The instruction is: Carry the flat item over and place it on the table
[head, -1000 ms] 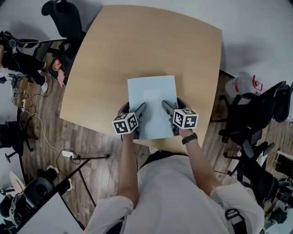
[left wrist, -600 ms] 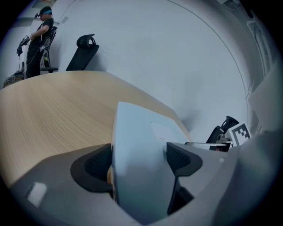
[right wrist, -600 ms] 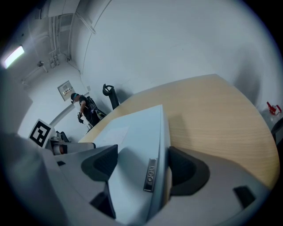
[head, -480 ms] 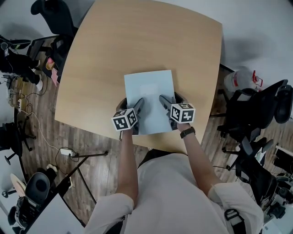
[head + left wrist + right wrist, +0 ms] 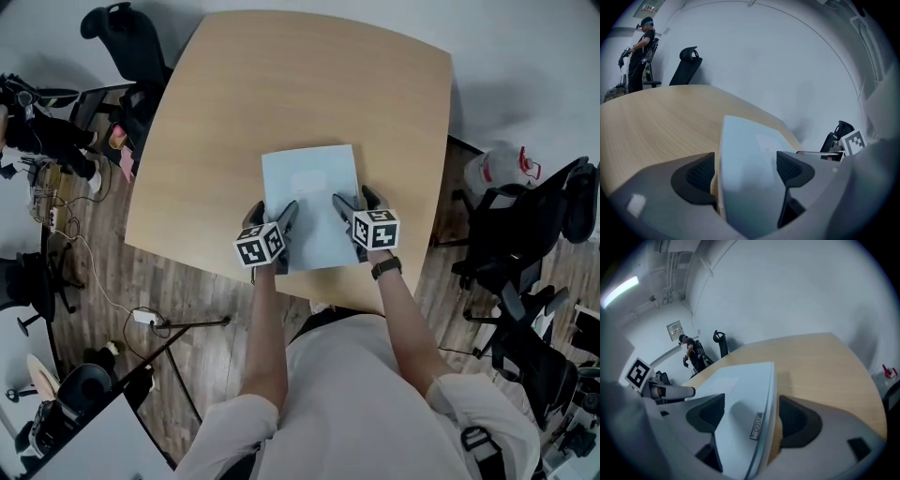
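A flat light-blue closed laptop (image 5: 311, 202) lies level over the near part of the wooden table (image 5: 281, 84), just inside its front edge. My left gripper (image 5: 271, 215) is shut on its near left edge, with one finger on top of the lid and the other beside it. The right gripper (image 5: 355, 200) is shut on the near right edge in the same way. In the left gripper view the laptop (image 5: 745, 154) sits between the dark pads. The right gripper view shows the laptop (image 5: 740, 390) low over the table; whether it rests on the wood I cannot tell.
Black office chairs (image 5: 525, 244) stand right of the table and another chair (image 5: 131, 42) at its far left corner. A white bag (image 5: 502, 169) sits on the floor at the right. Cables (image 5: 56, 216) trail over the floor at the left. A person (image 5: 640, 51) stands far off.
Both grippers and the laptop have moved slightly farther in over the table. The hold on both edges is unchanged.
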`<state>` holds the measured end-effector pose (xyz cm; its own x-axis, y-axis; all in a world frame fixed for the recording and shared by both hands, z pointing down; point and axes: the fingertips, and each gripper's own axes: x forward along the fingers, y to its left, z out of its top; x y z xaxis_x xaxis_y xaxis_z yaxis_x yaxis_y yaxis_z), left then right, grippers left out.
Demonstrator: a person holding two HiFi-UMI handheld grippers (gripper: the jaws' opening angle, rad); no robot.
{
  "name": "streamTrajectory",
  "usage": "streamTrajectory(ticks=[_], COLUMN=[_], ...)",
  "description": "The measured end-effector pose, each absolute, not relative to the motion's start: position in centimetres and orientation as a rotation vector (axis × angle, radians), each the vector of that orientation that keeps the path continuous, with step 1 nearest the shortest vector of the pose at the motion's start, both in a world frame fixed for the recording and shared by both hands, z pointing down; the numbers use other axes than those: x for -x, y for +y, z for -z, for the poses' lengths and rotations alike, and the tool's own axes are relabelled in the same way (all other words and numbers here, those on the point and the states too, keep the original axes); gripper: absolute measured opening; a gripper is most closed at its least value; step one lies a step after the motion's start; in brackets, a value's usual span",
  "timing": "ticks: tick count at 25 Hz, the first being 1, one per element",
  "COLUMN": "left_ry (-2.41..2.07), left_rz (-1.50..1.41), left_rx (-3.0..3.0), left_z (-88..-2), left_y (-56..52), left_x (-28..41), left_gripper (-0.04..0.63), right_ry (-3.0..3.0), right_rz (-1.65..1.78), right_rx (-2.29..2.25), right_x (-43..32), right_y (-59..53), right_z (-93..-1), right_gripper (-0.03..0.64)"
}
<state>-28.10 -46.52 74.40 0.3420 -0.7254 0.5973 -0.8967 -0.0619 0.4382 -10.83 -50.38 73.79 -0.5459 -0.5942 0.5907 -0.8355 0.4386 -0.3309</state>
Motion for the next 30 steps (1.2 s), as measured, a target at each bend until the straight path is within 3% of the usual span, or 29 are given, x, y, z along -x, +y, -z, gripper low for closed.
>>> streamTrajectory(ticks=[14, 17, 28, 30], left_ry=[-1.704, -1.76, -1.938, -1.937], left_rz=[-0.127, -0.096, 0.005, -0.021], left_rx=[-2.1, -2.157, -2.286, -2.316], left_z=[-59.4, -56.0, -48.6, -48.1], left_y=[-41.6, -40.1, -34.8, -34.1], left_x=[28.8, 29.0, 28.8, 28.5], left_gripper=[0.377, 0.333, 0.086, 0.011], right_ry=[-2.594, -2.647, -2.736, -2.717], right_rz=[-0.452, -0.361, -0.092, -0.076], right_rx=[-1.353, -1.39, -1.464, -1.483], right_x=[11.6, 11.8, 12.4, 12.3], right_y=[-45.5, -43.6, -37.2, -36.7], right_z=[-57.9, -54.6, -47.0, -46.6], right_gripper=[0.317, 0.21, 0.049, 0.022])
